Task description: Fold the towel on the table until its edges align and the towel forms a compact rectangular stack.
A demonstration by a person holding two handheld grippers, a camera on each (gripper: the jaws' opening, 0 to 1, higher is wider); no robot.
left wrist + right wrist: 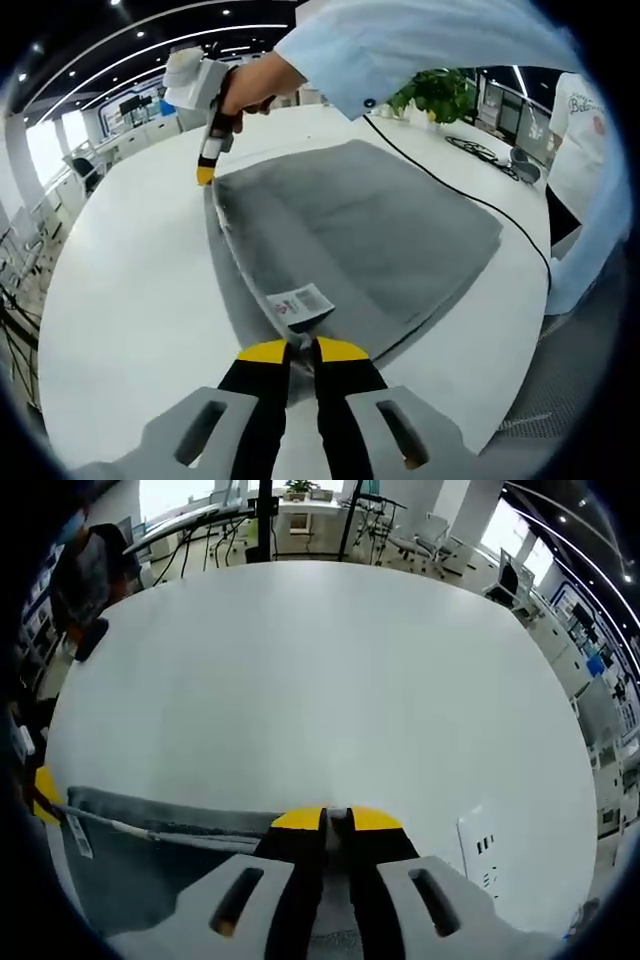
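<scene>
Left gripper view shows both grippers' jaws, seemingly clamping the gray towel [370,230], label [298,303] up

Bright, even indoor light fills both views, thrown by rows of small ceiling spotlights [215,12] and curved strip lights [150,62], with pale daylight burning out at the windows [45,150]. The white surface [320,680] reflects a soft, broad sheen without hard glare. Shadows stay faint: a thin dark band lies beside the grey towel [370,230] along its near edge. Fisheye distortion bows the surface rim and bends the room's lines toward the edges. The centre is sharp; a sleeve [430,45] close to the lens is soft.
</scene>
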